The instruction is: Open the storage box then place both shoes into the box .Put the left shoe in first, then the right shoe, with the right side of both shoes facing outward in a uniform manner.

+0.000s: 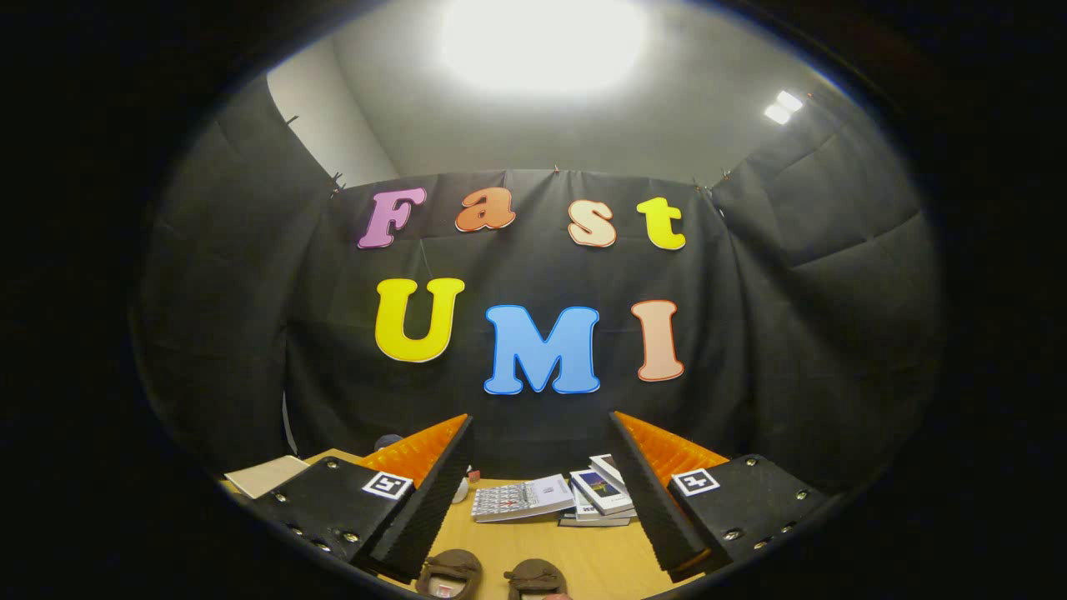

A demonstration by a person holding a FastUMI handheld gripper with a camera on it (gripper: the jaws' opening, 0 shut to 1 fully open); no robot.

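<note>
My gripper [542, 433] is held up and level, its two fingers spread wide apart with nothing between them. Two brown shoes lie side by side on the wooden table below the fingers, close to me: one shoe [451, 573] by the left finger, the other shoe [535, 577] just right of it. Only their near ends show, the rest is cut off. I cannot tell which is the left shoe.
A stack of books and booklets [554, 498] lies on the wooden table [583, 554] beyond the shoes, between the fingers. A pale flat sheet or pad [267, 475] rests at the table's far left. Black cloth walls close in the booth behind.
</note>
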